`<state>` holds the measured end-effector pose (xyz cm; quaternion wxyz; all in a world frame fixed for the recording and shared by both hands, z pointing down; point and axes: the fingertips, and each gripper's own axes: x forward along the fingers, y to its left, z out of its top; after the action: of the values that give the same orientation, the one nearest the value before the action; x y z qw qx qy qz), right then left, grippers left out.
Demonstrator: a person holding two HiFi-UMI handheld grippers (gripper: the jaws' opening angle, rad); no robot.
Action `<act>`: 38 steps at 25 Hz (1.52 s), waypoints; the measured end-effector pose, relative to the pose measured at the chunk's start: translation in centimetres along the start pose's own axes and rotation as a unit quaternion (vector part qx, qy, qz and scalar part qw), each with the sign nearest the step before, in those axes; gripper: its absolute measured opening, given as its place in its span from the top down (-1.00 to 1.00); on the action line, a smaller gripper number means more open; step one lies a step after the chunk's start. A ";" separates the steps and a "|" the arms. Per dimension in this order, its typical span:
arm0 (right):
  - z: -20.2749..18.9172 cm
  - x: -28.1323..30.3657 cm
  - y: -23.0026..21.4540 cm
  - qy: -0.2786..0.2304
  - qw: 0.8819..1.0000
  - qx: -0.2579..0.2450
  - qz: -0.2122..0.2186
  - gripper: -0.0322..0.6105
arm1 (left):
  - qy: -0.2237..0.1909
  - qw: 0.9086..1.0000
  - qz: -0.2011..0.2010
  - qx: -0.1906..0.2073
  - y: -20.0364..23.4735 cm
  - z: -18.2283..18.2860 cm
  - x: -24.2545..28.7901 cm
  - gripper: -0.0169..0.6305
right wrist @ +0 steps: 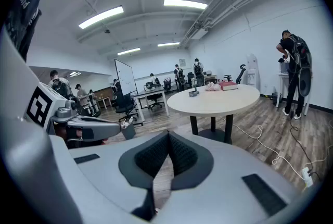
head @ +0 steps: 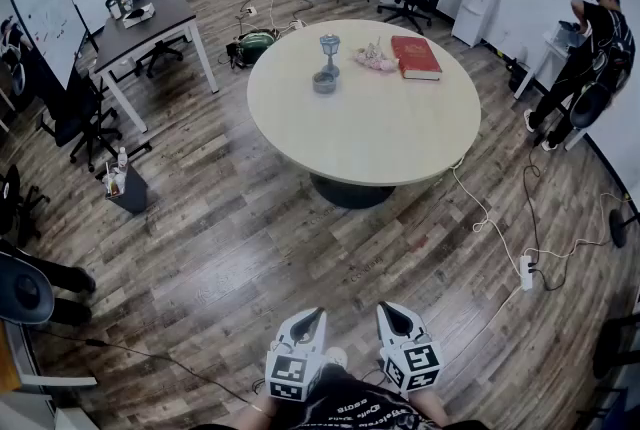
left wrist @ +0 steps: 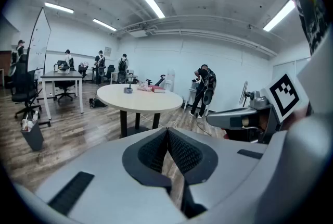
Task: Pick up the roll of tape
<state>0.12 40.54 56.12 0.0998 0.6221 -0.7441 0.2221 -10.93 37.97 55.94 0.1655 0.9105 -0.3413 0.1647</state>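
Observation:
The grey roll of tape [head: 324,82] lies flat on the round beige table [head: 370,138], far ahead of me; it shows as a small grey shape [left wrist: 127,90] in the left gripper view and again as a small roll [right wrist: 193,94] in the right gripper view. Both grippers hang low near my body, well short of the table. My left gripper [head: 312,316] is shut with nothing in it, its dark pads [left wrist: 179,152] meeting at a point. My right gripper [head: 392,310] is also shut and empty, pads [right wrist: 179,154] pressed together.
On the table near the tape stand a small blue lantern [head: 329,48], a pink bundle [head: 375,58] and a red book [head: 415,56]. A white cable with a power strip [head: 526,270] crosses the wood floor right of the table. A person [head: 590,58] stands at the right wall. Desks and office chairs fill the left and back.

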 end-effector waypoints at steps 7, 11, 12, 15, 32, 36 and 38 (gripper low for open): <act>-0.3 -2.4 1.2 -0.005 1.000 -0.015 -0.012 0.88 | -0.010 1.000 0.003 0.001 -0.6 0.0 -2.0 0.88; -0.3 -2.4 1.9 -0.012 1.000 -0.003 -0.014 0.88 | -0.013 1.000 -0.004 0.005 -0.4 0.1 -2.6 0.88; -0.2 -2.4 2.0 -0.016 1.000 0.005 -0.015 0.88 | -0.014 1.000 -0.004 0.005 -0.3 0.2 -2.8 0.88; -0.1 -2.2 2.0 -0.019 0.999 0.027 -0.021 0.85 | -0.018 1.000 -0.005 0.002 0.1 0.5 -3.0 0.88; 1.7 0.1 3.8 -0.031 0.999 0.022 -0.038 -0.30 | -0.014 0.998 -0.069 0.004 2.1 2.1 -2.5 0.07; 1.9 0.8 4.5 -0.038 0.997 0.027 -0.055 -0.30 | -0.012 0.997 -0.078 0.011 3.8 2.4 -2.6 0.07; 1.6 1.1 5.0 -0.041 0.996 0.034 -0.065 -0.30 | -0.008 0.996 -0.087 0.017 4.2 2.2 -2.8 0.07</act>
<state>-4.72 39.47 54.10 0.0624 0.6811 -0.6972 0.2150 -15.35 35.62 53.66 0.1607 0.9408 -0.2595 0.1478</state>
